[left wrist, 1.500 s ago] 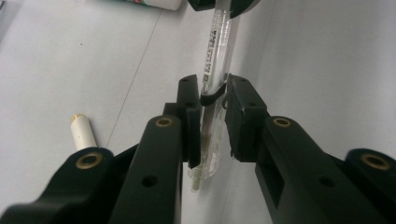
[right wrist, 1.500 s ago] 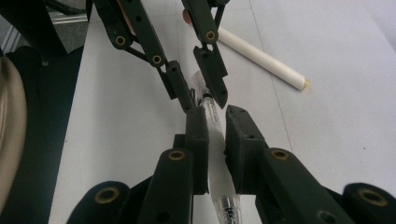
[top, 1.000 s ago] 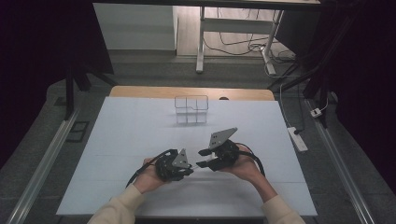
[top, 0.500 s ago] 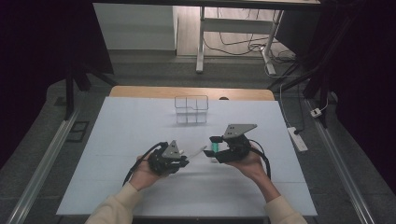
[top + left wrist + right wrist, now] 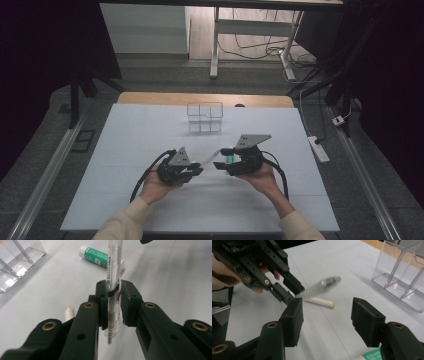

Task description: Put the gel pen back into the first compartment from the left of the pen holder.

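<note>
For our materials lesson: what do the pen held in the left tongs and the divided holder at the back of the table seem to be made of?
Pen: apparently clear glossy plastic; the inner refill shows through the barrel, which carries printed lettering.

Holder: transparent, probably acrylic, though glass cannot be ruled out; the table shows through its walls, and its edges catch bright glints.

The left tongs clamp the pen.

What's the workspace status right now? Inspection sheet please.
Surface: white table top, wooden edge at the far side.
Job's things: clear pen clamped in the left tool; clear plastic organiser stands at the far middle.
Clutter: green-and-white tube and a white stick lie on the table.
Grippers: left tool shut on the pen; right tool open, holding nothing.
Cables: black cable trails from the left tool; loose cables on the floor beyond.
Surroundings: power strip on the floor at right; desk legs beyond.
</note>
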A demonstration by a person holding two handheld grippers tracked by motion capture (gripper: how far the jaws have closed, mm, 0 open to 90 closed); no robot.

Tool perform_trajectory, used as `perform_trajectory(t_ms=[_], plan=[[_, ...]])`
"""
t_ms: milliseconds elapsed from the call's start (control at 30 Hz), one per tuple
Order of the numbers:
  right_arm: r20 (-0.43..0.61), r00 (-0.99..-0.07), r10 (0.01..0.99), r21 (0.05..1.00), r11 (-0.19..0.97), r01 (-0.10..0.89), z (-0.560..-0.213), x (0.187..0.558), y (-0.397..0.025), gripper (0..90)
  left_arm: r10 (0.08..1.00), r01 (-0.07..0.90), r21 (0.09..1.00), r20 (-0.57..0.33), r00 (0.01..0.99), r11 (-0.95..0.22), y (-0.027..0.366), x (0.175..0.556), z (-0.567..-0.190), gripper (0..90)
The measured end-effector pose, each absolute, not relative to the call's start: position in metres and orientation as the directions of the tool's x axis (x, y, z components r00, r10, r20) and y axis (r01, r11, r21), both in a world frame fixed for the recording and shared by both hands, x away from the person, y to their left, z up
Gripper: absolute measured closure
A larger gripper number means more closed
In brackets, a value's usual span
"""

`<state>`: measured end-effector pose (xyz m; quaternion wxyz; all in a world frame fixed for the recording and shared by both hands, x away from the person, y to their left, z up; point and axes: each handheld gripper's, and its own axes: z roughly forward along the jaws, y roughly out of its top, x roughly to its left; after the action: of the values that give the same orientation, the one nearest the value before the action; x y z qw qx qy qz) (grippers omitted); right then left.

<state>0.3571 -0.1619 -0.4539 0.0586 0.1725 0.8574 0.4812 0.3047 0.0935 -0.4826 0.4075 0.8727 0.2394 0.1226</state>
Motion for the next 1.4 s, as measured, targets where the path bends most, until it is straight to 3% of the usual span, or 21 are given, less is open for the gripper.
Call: perform_trajectory(t_ms=[100, 433, 667, 800, 967, 1167, 1400], plan=[[0.076, -0.932, 0.354, 0.852, 0.462, 0.245, -0.454, 0.356, -0.161, 46.3, 0.517, 0.321, 0.771, 0.013, 0.856, -0.55, 0.089, 0.305, -0.485, 77.4], [0.127, -0.944, 0.303, 0.861, 0.439, 0.257, -0.454, 0.357, -0.16, 70.3, 0.509, 0.317, 0.77, 0.011, 0.861, -0.553, 0.076, 0.305, -0.49, 77.2], [0.177, -0.952, 0.248, 0.866, 0.421, 0.27, -0.451, 0.359, -0.161, 78.4, 0.533, 0.324, 0.782, 0.012, 0.846, -0.532, 0.076, 0.306, -0.49, 74.5], [0.154, -0.959, 0.239, 0.872, 0.424, 0.245, -0.449, 0.356, -0.161, 78.8, 0.54, 0.328, 0.789, 0.005, 0.842, -0.52, 0.077, 0.306, -0.49, 71.9], [0.141, -0.955, 0.261, 0.878, 0.413, 0.243, -0.446, 0.358, -0.167, 78.8, 0.557, 0.335, 0.794, 0.005, 0.831, -0.507, 0.081, 0.305, -0.486, 59.4], [0.12, -0.946, 0.302, 0.891, 0.388, 0.237, -0.44, 0.36, -0.178, 78.8, 0.58, 0.352, 0.802, -0.01, 0.815, -0.482, 0.092, 0.303, -0.481, 51.1], [0.102, -0.935, 0.341, 0.902, 0.365, 0.232, -0.433, 0.362, -0.188, 78.9, 0.597, 0.363, 0.805, -0.014, 0.802, -0.469, 0.111, 0.293, -0.479, 47.4]])
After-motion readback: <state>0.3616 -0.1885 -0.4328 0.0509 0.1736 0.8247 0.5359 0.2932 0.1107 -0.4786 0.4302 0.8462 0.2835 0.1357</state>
